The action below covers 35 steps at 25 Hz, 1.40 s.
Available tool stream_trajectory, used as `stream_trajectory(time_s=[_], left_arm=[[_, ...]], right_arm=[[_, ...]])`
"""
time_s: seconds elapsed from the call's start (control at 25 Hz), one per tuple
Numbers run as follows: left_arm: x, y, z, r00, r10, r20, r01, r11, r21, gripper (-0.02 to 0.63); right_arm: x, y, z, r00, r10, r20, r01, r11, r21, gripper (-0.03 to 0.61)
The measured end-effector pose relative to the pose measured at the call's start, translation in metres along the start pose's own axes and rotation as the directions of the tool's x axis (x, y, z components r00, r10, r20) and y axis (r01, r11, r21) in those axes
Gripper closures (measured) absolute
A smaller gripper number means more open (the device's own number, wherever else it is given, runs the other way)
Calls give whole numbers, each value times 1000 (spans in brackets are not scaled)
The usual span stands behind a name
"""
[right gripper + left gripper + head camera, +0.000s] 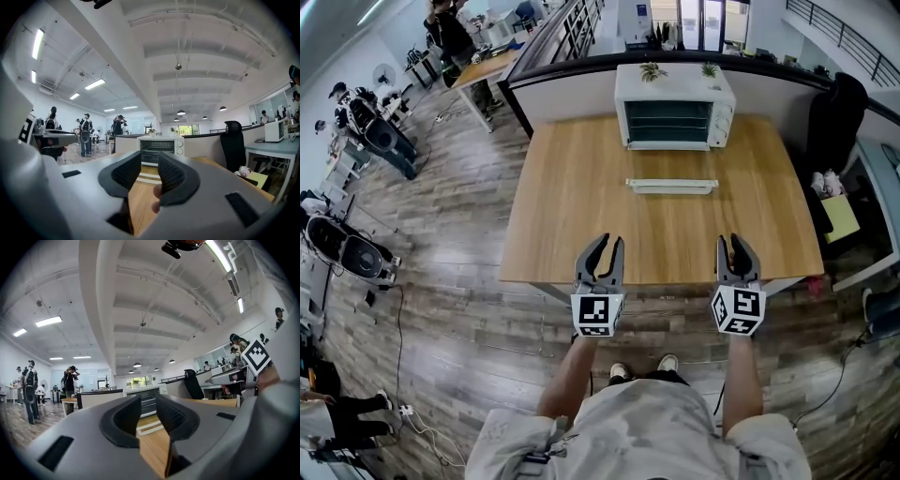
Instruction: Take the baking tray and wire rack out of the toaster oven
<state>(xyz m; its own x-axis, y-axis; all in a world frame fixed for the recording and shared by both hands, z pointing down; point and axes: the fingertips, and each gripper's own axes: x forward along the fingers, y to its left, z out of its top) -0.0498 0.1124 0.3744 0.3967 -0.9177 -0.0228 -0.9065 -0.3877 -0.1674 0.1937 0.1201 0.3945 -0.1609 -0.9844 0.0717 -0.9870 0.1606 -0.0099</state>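
oven (675, 105) at far side of table (562, 216), open front faces the person, long side runs left to right | white box, dark shelves (667, 122) inside | left gripper (610, 243) and right gripper (730, 241) held level over the near edge, jaws a little apart, nothing between them

A white toaster oven (675, 108) sits at the top middle of the picture, on the far side of a wooden desk (572, 206). A long white piece (671, 186) shows just below it. Lower down, the left tool (611, 244) and the right tool (731, 242) hang side by side over the desk's near edge, each a bit open.
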Motion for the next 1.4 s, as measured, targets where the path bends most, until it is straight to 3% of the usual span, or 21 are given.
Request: stream_trajectory(time_s=[0.16,0.24,0.32,0.88,1.16,1.4], left_arm=[[7,-6,-9,999,31,-29,-31,999,-16,353],[11,-8,-8,999,44,-29,-45,999,-26,310],[15,-11,-9,998,52,-37,-53,998,-32,283],[34,-47,-24,991,76,-109,-77,997,-12,265],[47,-51,-31,987,73,-141,-62,995,79,265],[70,-48,-45,984,47,-171,-28,993,113,265]], right_arm=[[2,-9,-4,1000,-5,5,5,1000,25,318],[4,-15,-7,1000,-8,0,8,999,31,266],[7,-19,-10,1000,6,-13,-6,999,32,254],[11,-60,-30,997,52,-57,-50,998,37,249],[27,-70,-39,995,78,-69,-76,997,32,249],[47,-75,-47,992,80,-94,-82,997,-9,249]])
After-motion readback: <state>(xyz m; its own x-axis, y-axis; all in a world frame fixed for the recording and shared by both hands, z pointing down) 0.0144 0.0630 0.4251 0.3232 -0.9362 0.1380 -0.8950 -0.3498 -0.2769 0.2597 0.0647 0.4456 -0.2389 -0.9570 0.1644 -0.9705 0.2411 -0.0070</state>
